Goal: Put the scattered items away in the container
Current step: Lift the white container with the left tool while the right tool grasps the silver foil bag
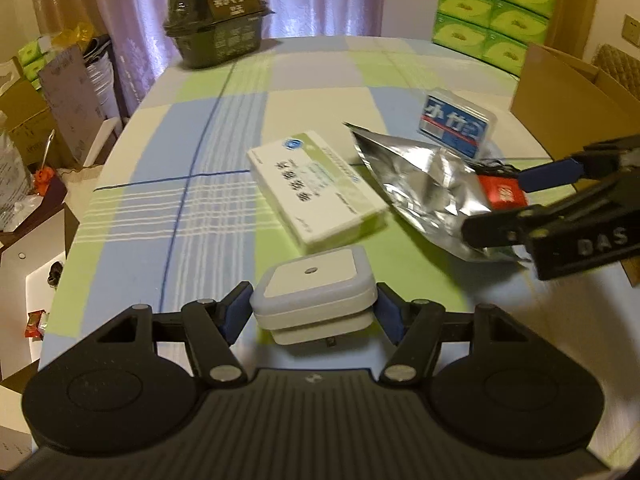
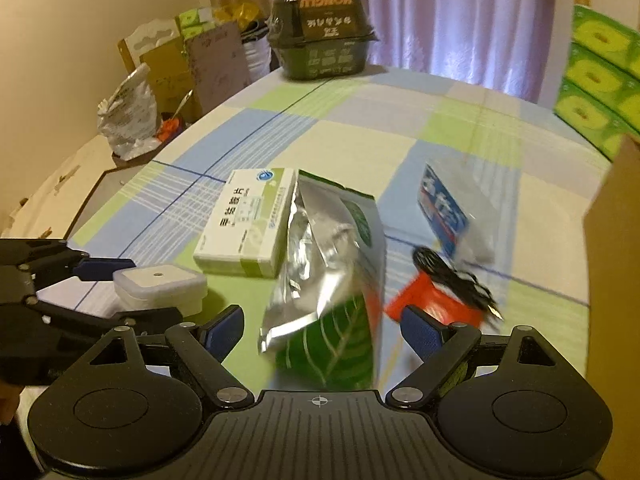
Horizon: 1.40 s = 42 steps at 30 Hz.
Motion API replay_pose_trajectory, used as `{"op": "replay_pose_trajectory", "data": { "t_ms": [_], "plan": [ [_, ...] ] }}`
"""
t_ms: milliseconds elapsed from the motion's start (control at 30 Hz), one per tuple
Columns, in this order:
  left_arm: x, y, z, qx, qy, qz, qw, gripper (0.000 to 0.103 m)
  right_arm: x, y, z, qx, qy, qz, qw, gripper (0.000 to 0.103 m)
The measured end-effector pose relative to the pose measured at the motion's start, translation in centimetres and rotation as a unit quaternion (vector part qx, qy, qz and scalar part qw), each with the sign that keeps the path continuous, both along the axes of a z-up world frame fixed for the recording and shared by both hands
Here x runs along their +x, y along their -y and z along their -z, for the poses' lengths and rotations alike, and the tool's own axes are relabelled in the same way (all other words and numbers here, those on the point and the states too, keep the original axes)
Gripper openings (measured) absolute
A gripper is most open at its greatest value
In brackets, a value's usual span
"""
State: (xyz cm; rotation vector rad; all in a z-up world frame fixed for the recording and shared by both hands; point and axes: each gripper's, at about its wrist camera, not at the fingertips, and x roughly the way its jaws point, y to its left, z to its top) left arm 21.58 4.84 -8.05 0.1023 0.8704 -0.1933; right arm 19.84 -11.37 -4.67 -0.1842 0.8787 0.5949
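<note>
My left gripper is shut on a white square plug-in device, low over the checked tablecloth; the right wrist view shows the same gripper and device at the left. My right gripper is open, its blue pads either side of a silver foil pouch with a green leaf print. In the left wrist view that gripper reaches the pouch from the right. A white-green medicine box, a blue-labelled clear case and a red packet lie nearby.
An open cardboard box stands at the table's right edge, also seen in the right wrist view. A black cable lies over the red packet. A dark noodle tub and stacked green tissue packs sit at the far end.
</note>
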Motion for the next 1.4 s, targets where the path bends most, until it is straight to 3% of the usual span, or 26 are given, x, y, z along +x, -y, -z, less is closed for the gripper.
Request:
{"op": "replay_pose_trajectory", "data": {
  "t_ms": [200,333,433,500,567,600,700,833,1167,1400],
  "plan": [
    [0.0,-1.4,0.4,-0.043,-0.011,-0.015,0.9989,0.061,2.7,-3.2,1.9,-0.061,-0.004,-0.025,0.998,0.09],
    [0.2,-1.6,0.2,-0.06,-0.014,-0.016,0.998,0.071,3.6,-4.5,3.3,-0.096,-0.011,-0.042,0.994,0.09],
    [0.4,-1.4,0.1,-0.066,-0.014,-0.011,0.9976,0.074,4.0,-4.7,3.8,-0.107,-0.016,-0.039,0.993,0.09],
    [0.7,-1.3,0.2,-0.075,-0.019,-0.012,0.9969,0.074,4.1,-4.5,4.0,-0.109,-0.017,-0.034,0.993,0.08],
    [0.8,-1.4,0.3,-0.081,-0.022,-0.015,0.9964,0.074,3.9,-4.3,3.7,-0.111,-0.009,-0.032,0.993,0.063],
    [0.8,-1.4,0.4,-0.082,-0.023,-0.016,0.9963,0.074,3.8,-4.1,3.4,-0.11,-0.009,-0.031,0.993,0.061],
    [0.8,-1.4,0.6,-0.077,-0.022,-0.016,0.9966,0.07,2.4,-3.2,2.7,-0.109,-0.007,-0.032,0.994,0.056],
    [0.3,-1.0,0.5,-0.067,-0.016,-0.008,0.9976,0.056,-0.6,-0.9,1.9,-0.092,-0.02,-0.015,0.995,0.056],
    [-4.5,1.2,-0.6,-0.063,-0.024,0.044,0.9968,0.056,-8.4,5.7,1.1,-0.061,-0.052,0.056,0.995,0.056],
    [-7.0,2.5,0.3,-0.039,-0.021,0.052,0.9977,0.055,-10.7,7.2,1.3,-0.068,-0.036,0.054,0.996,0.056]
  ]
}}
